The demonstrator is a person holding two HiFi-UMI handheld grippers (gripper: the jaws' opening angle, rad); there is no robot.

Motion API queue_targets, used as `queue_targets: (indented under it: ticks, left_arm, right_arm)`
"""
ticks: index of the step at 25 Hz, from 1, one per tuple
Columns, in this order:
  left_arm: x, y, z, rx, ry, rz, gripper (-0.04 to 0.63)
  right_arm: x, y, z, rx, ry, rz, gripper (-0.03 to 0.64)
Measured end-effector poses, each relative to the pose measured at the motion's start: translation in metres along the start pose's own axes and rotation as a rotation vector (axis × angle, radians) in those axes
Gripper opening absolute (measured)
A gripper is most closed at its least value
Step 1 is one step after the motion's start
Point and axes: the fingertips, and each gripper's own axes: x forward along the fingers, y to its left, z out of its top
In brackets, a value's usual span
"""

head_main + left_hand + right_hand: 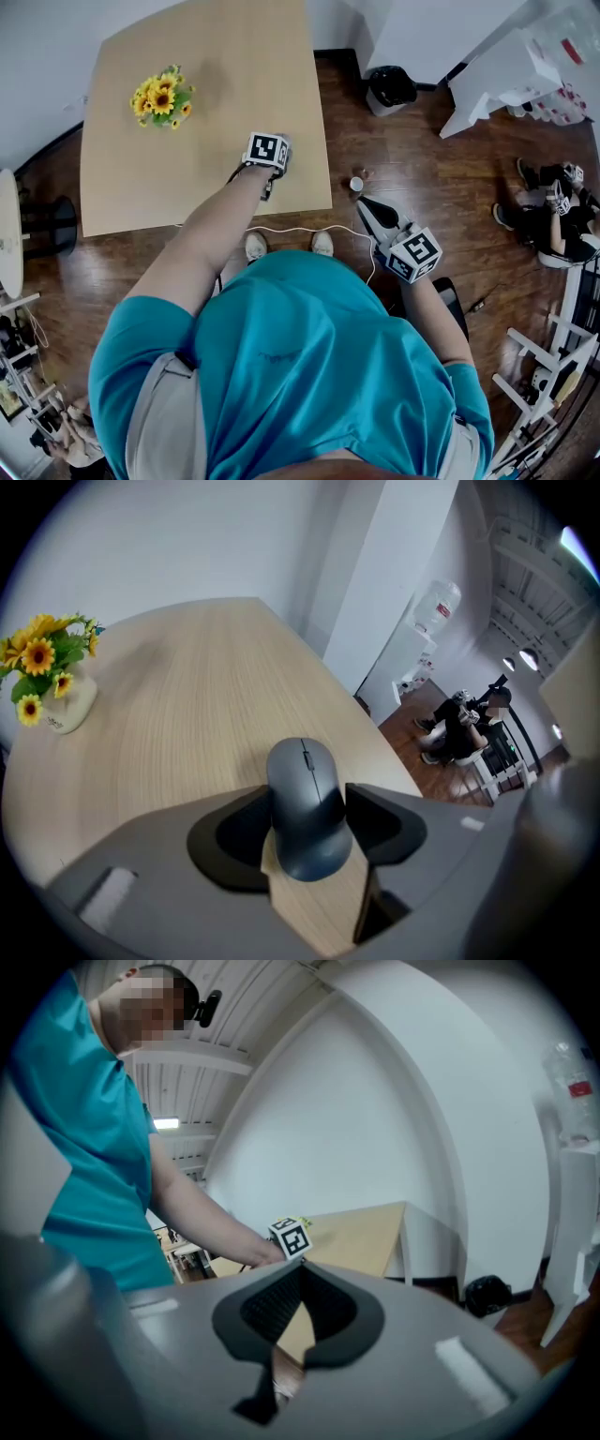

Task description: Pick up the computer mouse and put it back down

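Nearest us in the head view is the teal shirt. From it the left arm stretches forward to the left gripper, which points down at the near right corner of the table. The right gripper hangs off the table's right, arm tucked close. In the left gripper view the jaws clamp the grey computer mouse by its sides (resting on the wood or just above, we cannot tell). In the right gripper view the jaws meet at their tips, empty.
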Motion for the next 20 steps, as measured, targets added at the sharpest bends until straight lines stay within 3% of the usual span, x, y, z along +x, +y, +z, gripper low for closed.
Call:
queue_targets:
  ticks: [3, 7, 12, 17, 20]
  left_arm:
    - [0.005, -0.001, -0.001, -0.011, 0.005, -0.005, 0.266]
    - [0.000, 0.001, -0.001, -0.020, -0.019, -0.026, 0.328]
    - [-0.029, 0.006, 0.009, -0.047, -0.157, -0.075, 0.350]
    - [-0.101, -0.017, 0.022, -0.017, -0.432, -0.249, 0.219]
    - [-0.155, -0.033, 0.019, 0.002, -0.588, -0.323, 0.050]
  right_arm:
    - [-0.001, -0.001, 0.000, 0.004, 0.001, -0.002, 0.002]
    - [0.003, -0.001, 0.003, 0.001, 0.002, 0.004, 0.002]
    - [0.013, 0.000, 0.013, -0.020, -0.004, 0.013, 0.002]
    - [0.025, 0.002, 0.031, -0.037, -0.024, 0.027, 0.002]
    - [0.028, 0.002, 0.043, -0.046, -0.048, 0.042, 0.002]
